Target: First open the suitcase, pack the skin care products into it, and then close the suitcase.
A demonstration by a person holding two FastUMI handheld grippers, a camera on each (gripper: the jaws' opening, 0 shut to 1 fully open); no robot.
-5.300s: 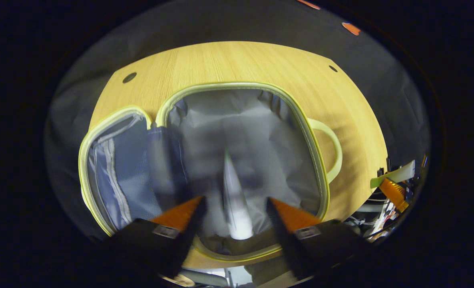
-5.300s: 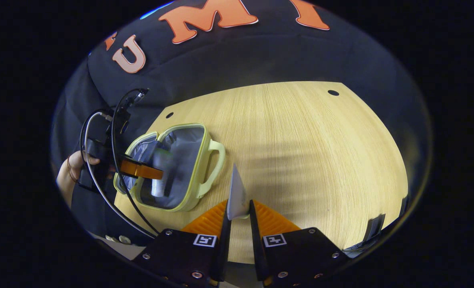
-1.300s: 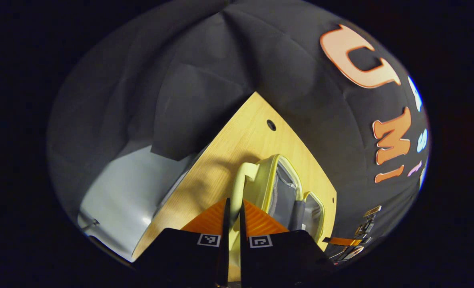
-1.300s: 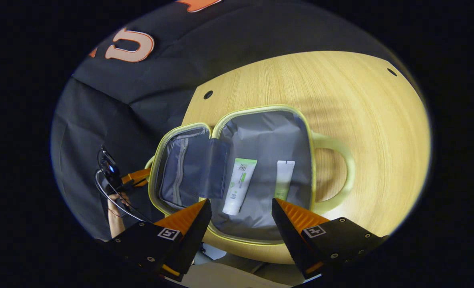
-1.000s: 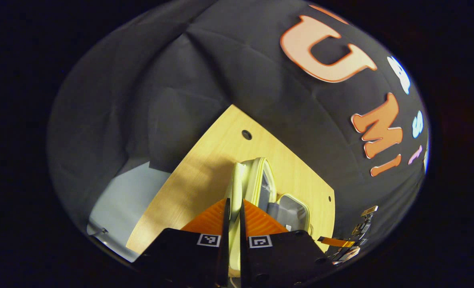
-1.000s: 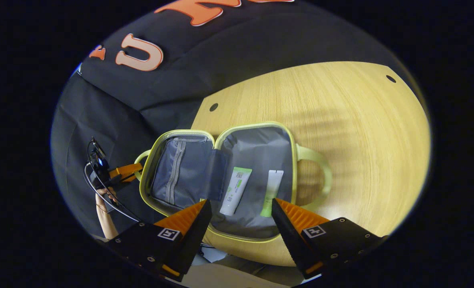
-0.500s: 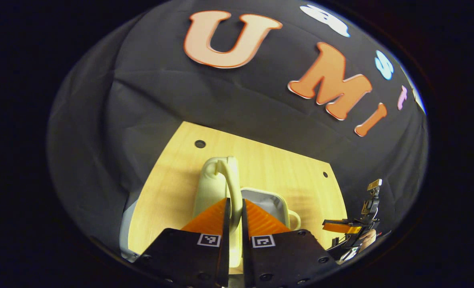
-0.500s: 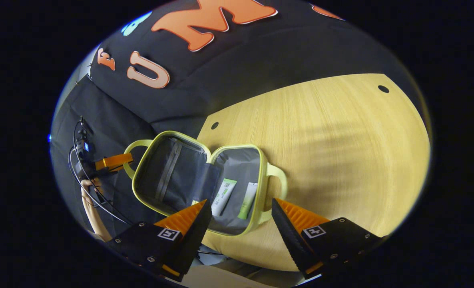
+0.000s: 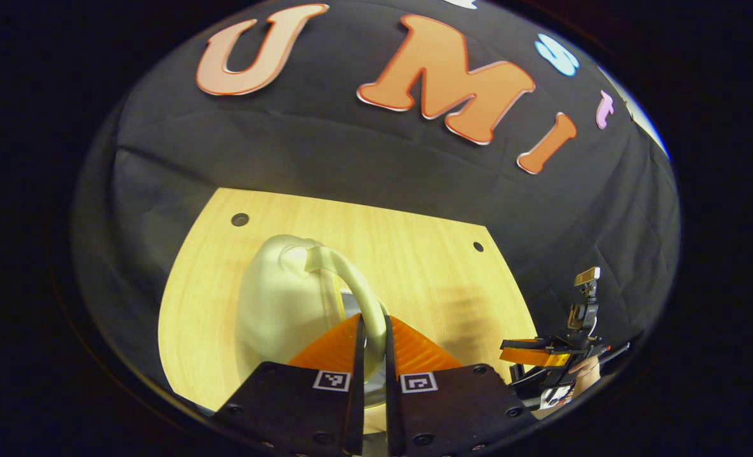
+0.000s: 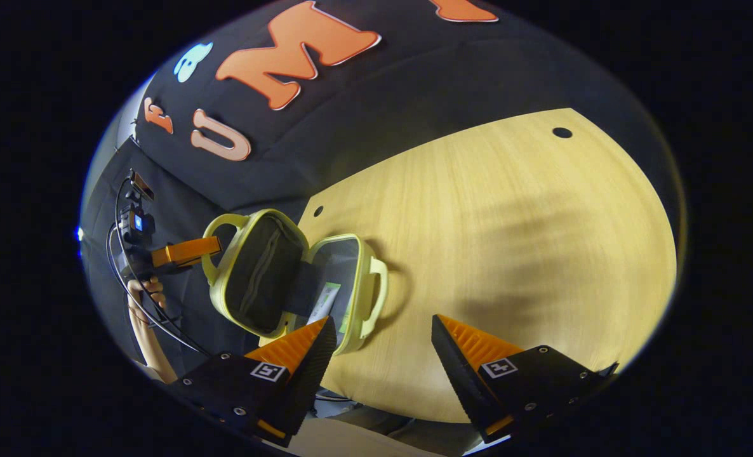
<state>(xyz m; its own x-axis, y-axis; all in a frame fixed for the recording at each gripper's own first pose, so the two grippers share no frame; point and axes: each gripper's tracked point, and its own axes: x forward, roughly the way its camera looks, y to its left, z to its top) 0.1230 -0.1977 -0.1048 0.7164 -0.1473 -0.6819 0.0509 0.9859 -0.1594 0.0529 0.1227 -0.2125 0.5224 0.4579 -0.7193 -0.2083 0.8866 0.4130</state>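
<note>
The pale yellow-green suitcase [image 10: 351,298] lies on the wooden table [image 10: 510,222], and its lid [image 10: 256,273] is tilted up about halfway over the base. A white and green tube [image 10: 327,299] shows on the grey lining; the lid and rim hide the rest of the inside. My left gripper [image 9: 371,320] is shut on the lid's handle [image 9: 351,285], with the lid's outer shell [image 9: 275,298] just behind it. In the right gripper view the left gripper [image 10: 179,251] holds that handle from the left. My right gripper [image 10: 383,330] hangs open and empty near the suitcase's front.
The table's right half [image 10: 541,254] is bare wood with small holes [image 10: 562,132] near its corners. A hand [image 10: 148,292] and cables sit behind the left gripper. The right gripper [image 9: 541,355] and its hand show off the table's right edge in the left gripper view.
The left gripper, shut on the lid's handle, has swung the lid up from flat to about half closed. The open right gripper has drawn back and turned right, leaving both tubes inside.
</note>
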